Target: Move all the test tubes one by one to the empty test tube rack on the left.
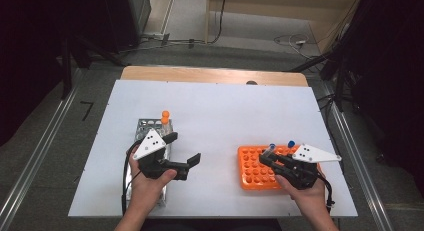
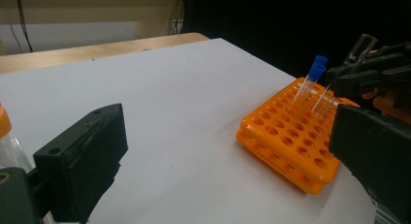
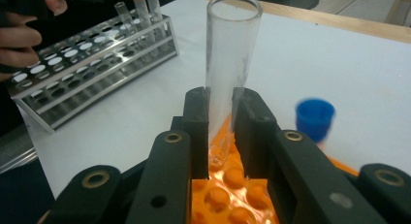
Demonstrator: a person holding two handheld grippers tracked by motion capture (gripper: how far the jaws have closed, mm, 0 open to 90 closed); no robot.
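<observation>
An uncapped tube [image 3: 231,64] is clamped upright in the right gripper [image 3: 220,124] above the orange rack [image 1: 252,168], seemingly for transfer, while the left gripper [image 1: 184,152] is held open.

From where I stand, the blue cap [image 3: 315,118] in the right gripper view is smeared with blur. The clear tube's [image 3: 230,64] lower end sinks behind the jaws. The metal rack [image 1: 150,127] is partly covered by the left hand [image 1: 148,183], its near end hidden.
</observation>
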